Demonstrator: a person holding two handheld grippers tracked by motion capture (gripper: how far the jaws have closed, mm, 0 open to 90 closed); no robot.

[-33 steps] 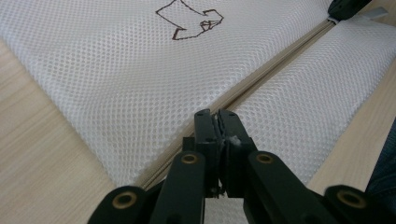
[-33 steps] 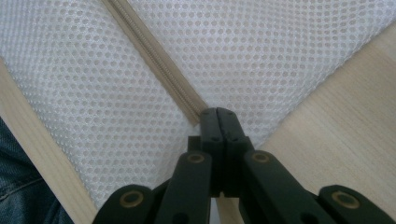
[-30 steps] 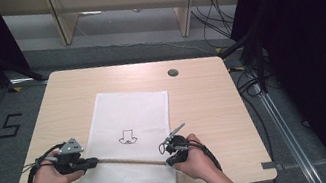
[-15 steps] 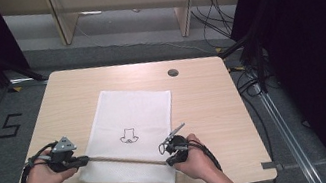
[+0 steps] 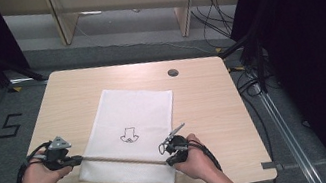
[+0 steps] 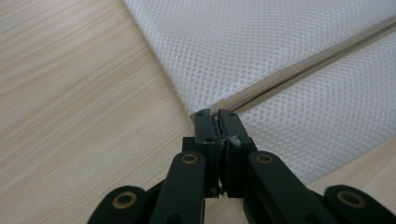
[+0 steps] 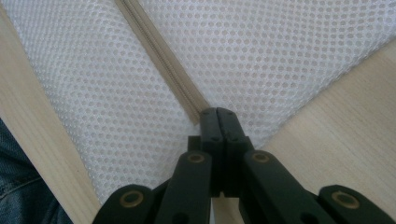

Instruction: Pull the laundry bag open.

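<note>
The left gripper point(image 6: 217, 122) is clamped on one end of the bag's point(image 5: 136, 121) zipper point(image 6: 299, 74). The right gripper point(image 7: 217, 119) pinches the other end, on the table point(image 5: 215, 112).

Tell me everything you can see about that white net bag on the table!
The white mesh bag lies flat on the wooden table, turned slightly askew. Its fabric is fine netting full of tiny holes, with a small dark line drawing near the middle. A beige zipper runs across it near the person's edge. The left gripper is shut on the zipper's one end, and the right gripper is shut on the other.
</note>
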